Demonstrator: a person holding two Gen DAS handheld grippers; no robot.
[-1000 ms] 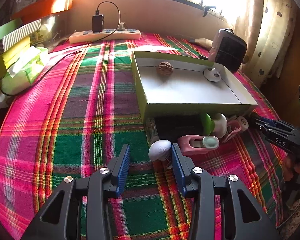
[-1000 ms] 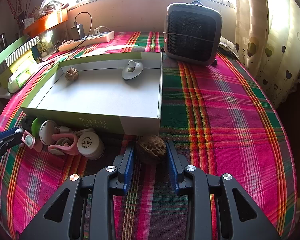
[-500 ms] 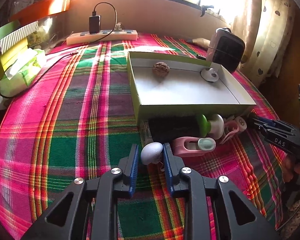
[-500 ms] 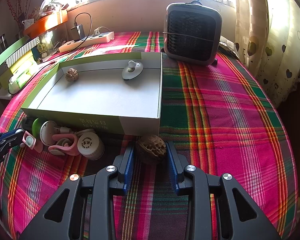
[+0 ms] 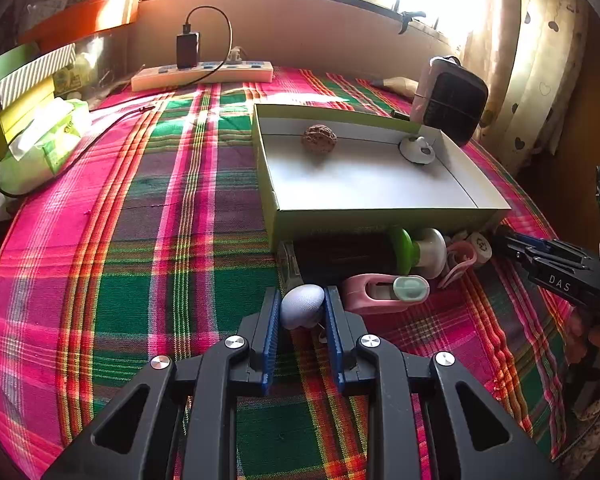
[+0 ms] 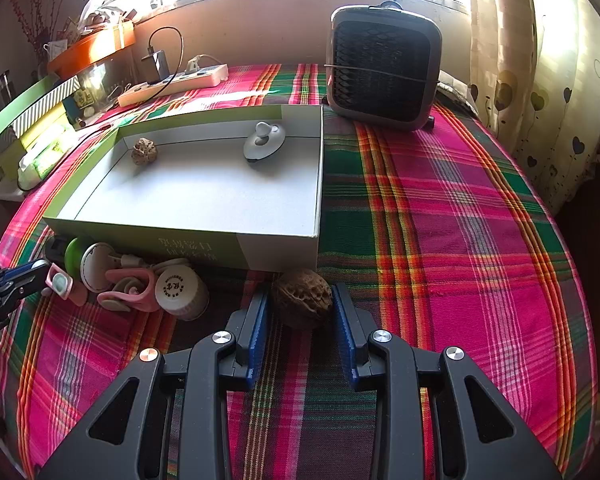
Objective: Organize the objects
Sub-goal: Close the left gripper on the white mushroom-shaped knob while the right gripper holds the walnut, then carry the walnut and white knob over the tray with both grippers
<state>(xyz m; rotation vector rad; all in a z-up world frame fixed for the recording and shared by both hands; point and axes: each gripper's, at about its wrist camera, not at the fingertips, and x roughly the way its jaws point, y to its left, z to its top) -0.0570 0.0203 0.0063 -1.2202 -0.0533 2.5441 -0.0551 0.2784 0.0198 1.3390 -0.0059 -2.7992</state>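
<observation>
On the plaid table (image 5: 140, 240), before the open box (image 6: 276, 248), my right gripper (image 6: 300, 308) pinches a walnut (image 6: 302, 300). My left gripper (image 5: 300, 312) is closing its jaws on a small pale egg-shaped piece (image 5: 302, 306) — rounded, so I judge either may squirt free when lifted.

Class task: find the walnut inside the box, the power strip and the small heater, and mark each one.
walnut in the box (image 6: 144, 151): right wrist view, middle of its shell.
power strip (image 5: 202, 76): left wrist view, its top face.
heater (image 6: 382, 69): right wrist view, front grille.
</observation>
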